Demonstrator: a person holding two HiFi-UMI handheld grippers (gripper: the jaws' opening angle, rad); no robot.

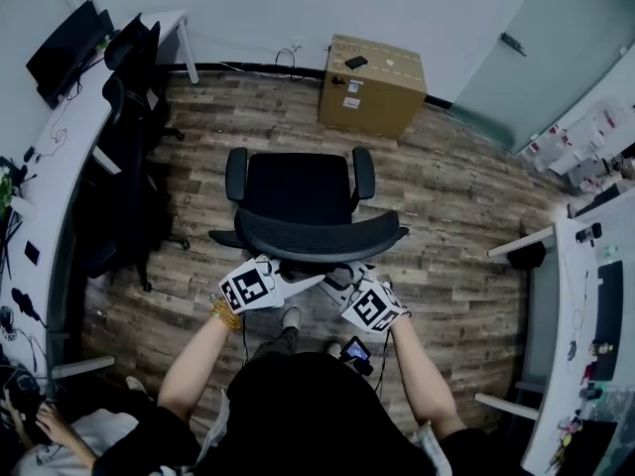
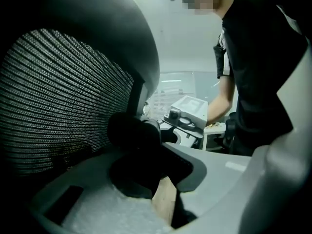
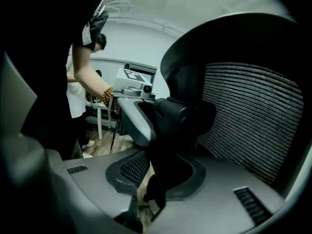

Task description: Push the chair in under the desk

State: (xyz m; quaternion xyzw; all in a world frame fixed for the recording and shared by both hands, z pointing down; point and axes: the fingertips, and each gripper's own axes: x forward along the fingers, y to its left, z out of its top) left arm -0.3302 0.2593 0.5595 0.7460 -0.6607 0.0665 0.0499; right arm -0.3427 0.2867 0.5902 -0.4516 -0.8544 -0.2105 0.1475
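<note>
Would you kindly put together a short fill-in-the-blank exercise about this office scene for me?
1. The office chair stands on a ____ floor.
2. Its backrest is made of black ____.
3. The brown box beyond it is made of ____.
4. A second chair is tucked at the desk on the person's ____.

Missing words: wooden; mesh; cardboard; left.

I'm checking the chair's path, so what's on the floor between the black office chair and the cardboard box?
Nothing. In the head view, only bare wood floor separates the chair from the cardboard box.
</note>
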